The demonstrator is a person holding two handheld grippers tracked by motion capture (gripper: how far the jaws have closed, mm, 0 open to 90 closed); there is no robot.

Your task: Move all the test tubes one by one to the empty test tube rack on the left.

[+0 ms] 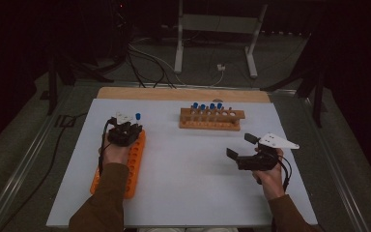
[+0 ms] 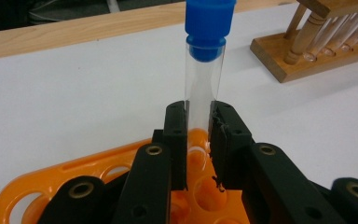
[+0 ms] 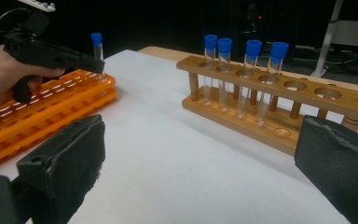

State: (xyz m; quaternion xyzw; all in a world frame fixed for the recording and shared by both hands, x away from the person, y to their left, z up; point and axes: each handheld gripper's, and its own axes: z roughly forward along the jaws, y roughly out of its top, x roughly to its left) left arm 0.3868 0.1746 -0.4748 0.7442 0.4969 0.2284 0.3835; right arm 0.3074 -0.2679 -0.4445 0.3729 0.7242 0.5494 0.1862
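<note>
Above the orange rack (image 2: 51,175), my left gripper (image 2: 198,140) clenched the blue-capped tube (image 2: 204,79) upright, its base over a hole; my right gripper (image 1: 245,147) hung released, farther away.

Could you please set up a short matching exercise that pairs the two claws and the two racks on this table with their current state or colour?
Column one:
1. left claw
2. right claw
3. wooden rack
4. plastic rack

Column two:
A. orange, with rows of round holes
B. holds four blue-capped tubes upright
C. open, with nothing between its jaws
D. shut on a clear test tube with a blue cap

Pairs: 1-D, 2-C, 3-B, 4-A
</note>
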